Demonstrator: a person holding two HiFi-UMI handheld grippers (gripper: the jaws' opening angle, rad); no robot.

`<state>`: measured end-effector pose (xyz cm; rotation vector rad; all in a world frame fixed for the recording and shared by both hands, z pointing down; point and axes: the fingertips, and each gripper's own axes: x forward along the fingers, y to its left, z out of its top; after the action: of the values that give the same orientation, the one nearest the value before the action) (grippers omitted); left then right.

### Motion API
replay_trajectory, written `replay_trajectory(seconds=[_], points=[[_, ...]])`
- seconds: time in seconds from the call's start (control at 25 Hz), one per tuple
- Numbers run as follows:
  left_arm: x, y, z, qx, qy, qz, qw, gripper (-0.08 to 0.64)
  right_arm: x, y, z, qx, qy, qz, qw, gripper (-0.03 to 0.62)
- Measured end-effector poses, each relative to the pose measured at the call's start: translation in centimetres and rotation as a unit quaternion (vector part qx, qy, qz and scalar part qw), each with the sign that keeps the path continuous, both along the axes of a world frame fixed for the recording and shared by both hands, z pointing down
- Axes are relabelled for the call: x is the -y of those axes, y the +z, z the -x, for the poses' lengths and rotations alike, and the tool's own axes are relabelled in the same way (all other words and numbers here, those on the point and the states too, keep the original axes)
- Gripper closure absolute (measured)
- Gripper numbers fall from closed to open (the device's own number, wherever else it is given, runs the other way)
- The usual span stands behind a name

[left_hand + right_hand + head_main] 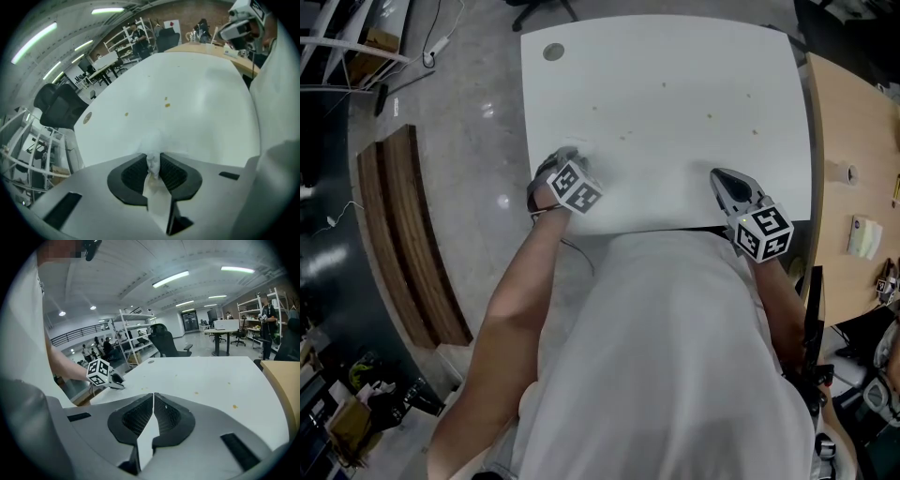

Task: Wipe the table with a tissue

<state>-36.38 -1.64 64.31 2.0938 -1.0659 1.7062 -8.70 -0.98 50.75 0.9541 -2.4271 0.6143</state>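
Table (201, 89): specks (167, 105) unwiped, wiping barely begun; left gripper (153, 160) clamps tissue (153, 139) at table edge; right gripper (153, 403) closed, empty

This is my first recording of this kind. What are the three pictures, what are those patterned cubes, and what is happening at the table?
There is no robot here. A person stands at a white table with a hand-held gripper in each hand, and the patterned cubes are parts of those grippers. The head view looks down from a camera on the person's head. The other two views come from cameras riding on each gripper, looking along its fingers. The left gripper is shut on a white tissue, low over the table's near left part. The right gripper is shut and empty, by the near edge. A few small brownish specks dot the table.
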Motion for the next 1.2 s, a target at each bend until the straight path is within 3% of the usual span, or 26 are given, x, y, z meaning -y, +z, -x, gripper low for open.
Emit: replay_trajectory(seconds=[0.2, 0.44, 0.68, 0.8, 0.92, 1.0, 1.08, 1.2], points=[[-1.0, 0.0, -2.2, -0.036, 0.01, 0.086, 0.9956, 0.492, 0.0, 0.2, -0.2, 0.003, -0.007, 0.001, 1.0, 0.574], [-2.9, -0.1, -3.0, -0.09, -0.07, 0.111, 0.9873, 0.492, -0.1, 0.1, 0.1, 0.01, -0.015, 0.003, 1.0, 0.574], [-3.9, -0.2, -5.2, -0.109, -0.13, 0.075, 0.9826, 0.492, 0.3, 0.3, -1.0, 0.018, -0.026, 0.007, 0.999, 0.574], [-4.4, 0.0, -6.2, -0.112, -0.129, 0.087, 0.9814, 0.492, 0.5, 0.4, -1.5, 0.02, -0.038, 0.008, 0.999, 0.574], [-5.2, -0.1, -7.8, -0.15, -0.129, 0.11, 0.9741, 0.492, 0.7, 0.5, -2.0, 0.021, -0.043, 0.01, 0.999, 0.574], [-5.4, -0.8, -8.0, -0.166, -0.144, 0.099, 0.9705, 0.492, 0.9, 0.4, -2.3, 0.024, -0.044, 0.011, 0.999, 0.574], [-5.2, -1.9, -6.5, -0.168, -0.181, 0.066, 0.9668, 0.492, 1.0, 0.3, -2.5, 0.026, -0.044, 0.012, 0.999, 0.574], [-4.8, -2.8, -2.0, -0.168, -0.264, 0.025, 0.9494, 0.492, 1.0, 0.3, -2.8, 0.028, -0.042, 0.013, 0.999, 0.574]])
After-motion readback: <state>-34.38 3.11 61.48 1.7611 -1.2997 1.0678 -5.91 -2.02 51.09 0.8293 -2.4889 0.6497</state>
